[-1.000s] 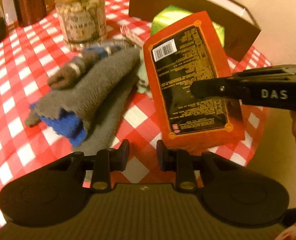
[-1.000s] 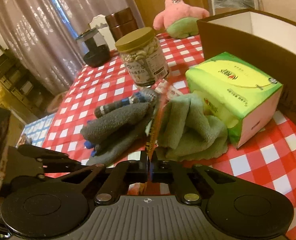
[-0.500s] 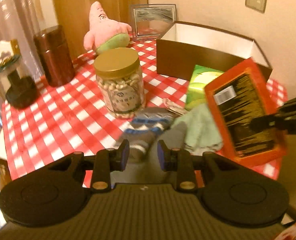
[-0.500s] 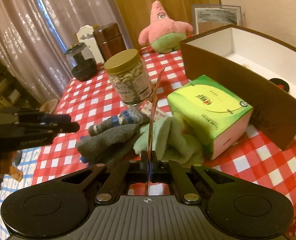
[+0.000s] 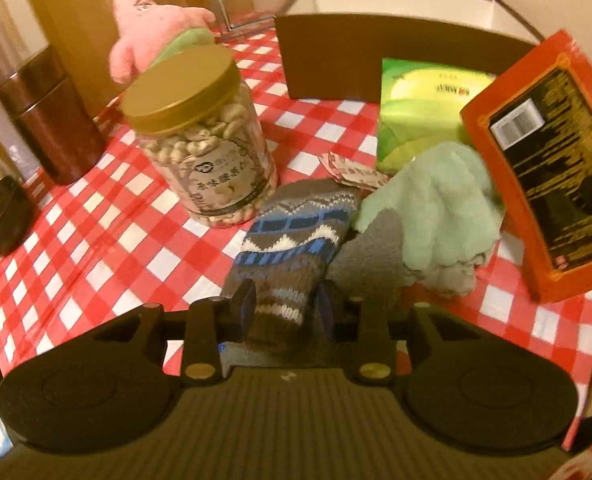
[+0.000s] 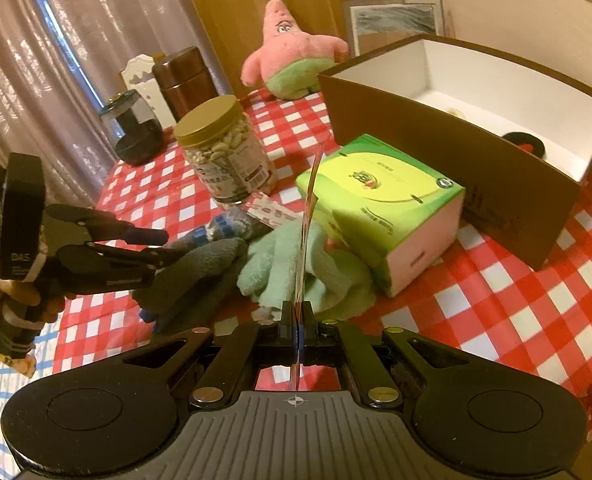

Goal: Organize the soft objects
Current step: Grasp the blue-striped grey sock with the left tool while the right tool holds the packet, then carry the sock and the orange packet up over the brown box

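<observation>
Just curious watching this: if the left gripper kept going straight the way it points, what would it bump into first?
The patterned knit sock. The left gripper is open with the sock's near end already between its fingers, so pushing on would meet that first, probably before the nut jar behind.

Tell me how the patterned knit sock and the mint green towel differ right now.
The patterned knit sock is brown with blue and white zigzag bands; the mint green towel is one plain pale colour. The sock is knitted and lies stretched out long, while the towel is fluffy and bunched in a heap. The sock's near end sits between the open left gripper fingers; nothing grips the towel. Both are soft and lie on the checked tablecloth.
</observation>
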Demonstrator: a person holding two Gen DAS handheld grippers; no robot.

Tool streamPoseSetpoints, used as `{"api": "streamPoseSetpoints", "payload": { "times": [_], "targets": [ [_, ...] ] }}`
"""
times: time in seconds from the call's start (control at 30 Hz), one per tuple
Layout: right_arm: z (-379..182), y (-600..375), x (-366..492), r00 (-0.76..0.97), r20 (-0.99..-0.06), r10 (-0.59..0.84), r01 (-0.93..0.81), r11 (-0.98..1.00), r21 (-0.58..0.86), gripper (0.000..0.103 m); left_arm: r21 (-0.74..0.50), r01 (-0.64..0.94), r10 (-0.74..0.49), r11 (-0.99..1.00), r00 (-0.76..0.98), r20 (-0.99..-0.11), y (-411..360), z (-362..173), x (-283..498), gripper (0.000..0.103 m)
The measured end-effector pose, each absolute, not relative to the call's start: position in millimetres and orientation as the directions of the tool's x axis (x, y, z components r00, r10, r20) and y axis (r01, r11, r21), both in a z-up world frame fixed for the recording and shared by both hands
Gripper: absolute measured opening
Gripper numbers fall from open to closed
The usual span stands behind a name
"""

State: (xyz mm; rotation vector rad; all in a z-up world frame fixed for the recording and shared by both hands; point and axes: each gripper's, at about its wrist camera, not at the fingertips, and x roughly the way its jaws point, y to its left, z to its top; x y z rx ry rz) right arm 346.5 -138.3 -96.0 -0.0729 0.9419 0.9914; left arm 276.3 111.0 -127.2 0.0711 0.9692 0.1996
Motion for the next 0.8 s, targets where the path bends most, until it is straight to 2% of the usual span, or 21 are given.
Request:
{"api": "streamPoseSetpoints", "payload": {
  "times": [0.13, 0.23, 0.37, 0.6, 0.8],
  "targets": [
    [-96, -142, 347, 0.211, -0.710, 0.672, -0.726, 0.594, 0.346, 0.001, 0.187, -0.093, 0.207, 0.978, 0.533, -0.820, 110, -139, 289, 0.030],
    [-95, -145, 347, 0.219, -0.711, 0.668, -0.720, 0.602, 0.344, 0.001, 0.207, -0.071, 0.213, 0.976, 0.535, -0.818, 110, -142, 291, 0.013],
    [-94, -148, 347, 0.226, -0.710, 0.667, -0.714, 0.609, 0.346, 0.001, 0.201, -0.061, 0.201, 0.978, 0.542, -0.816, 112, -138, 290, 0.011],
    [-91, -150, 346, 0.227, -0.705, 0.672, -0.712, 0.608, 0.350, 0.001, 0.265, -0.033, 0.236, 0.964, 0.568, -0.789, 111, -122, 276, 0.010],
    [-87, -153, 346, 0.231, -0.699, 0.677, -0.713, 0.606, 0.352, 0.001, 0.273, -0.112, 0.284, 0.956, 0.591, -0.755, 123, -98, 256, 0.010]
  ]
}}
